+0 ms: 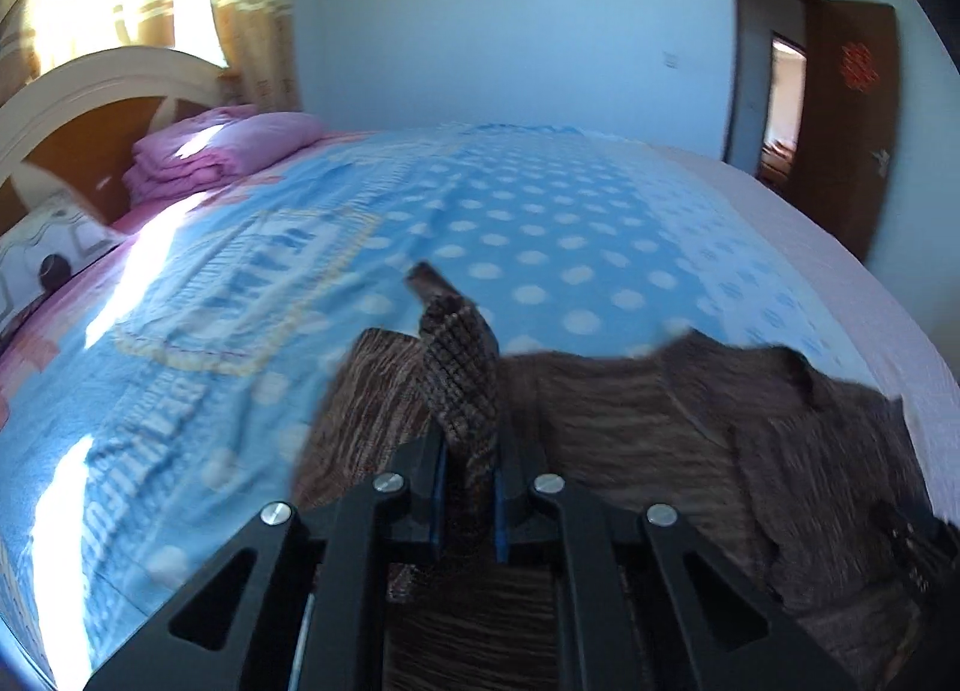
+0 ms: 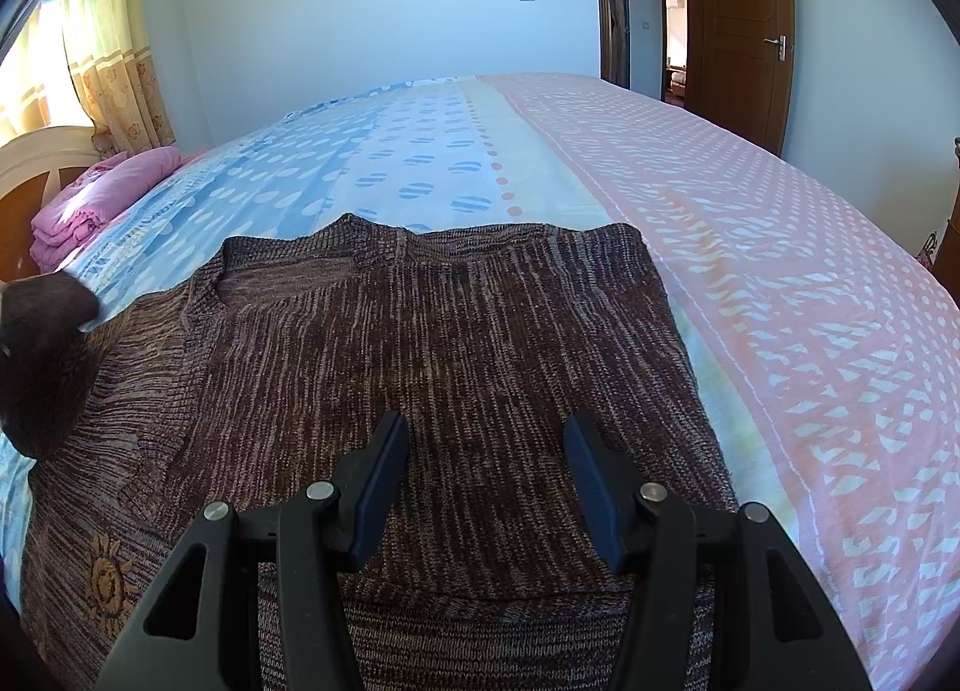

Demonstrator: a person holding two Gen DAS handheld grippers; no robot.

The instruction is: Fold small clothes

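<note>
Left wrist view: the left gripper [image 1: 471,409] has its fingers [image 1: 433,472] squeezed tight on a fold of the brown sweater [image 1: 630,415]. The pinched bit of knit sticks up between the fingers, lifted off the bed [image 1: 540,223]. The rest of the sweater lies below and to the right, and it looks blurry here. The bed cover is blue with white dots. A pink blanket [image 1: 222,148] sits folded near the headboard [image 1: 90,91], well away from the sweater.

In the right wrist view, the right gripper [image 2: 486,439] hangs over the sweater with its fingers [image 2: 384,475] apart. Nothing is between them. I cannot tell if the tips touch the knit. The sweater lies spread flat on the bed, its neck hole [image 2: 282,277] toward the far side and a small orange sun [image 2: 108,577] near its left edge. A brown door [image 2: 741,13] stands open behind the bed.
</note>
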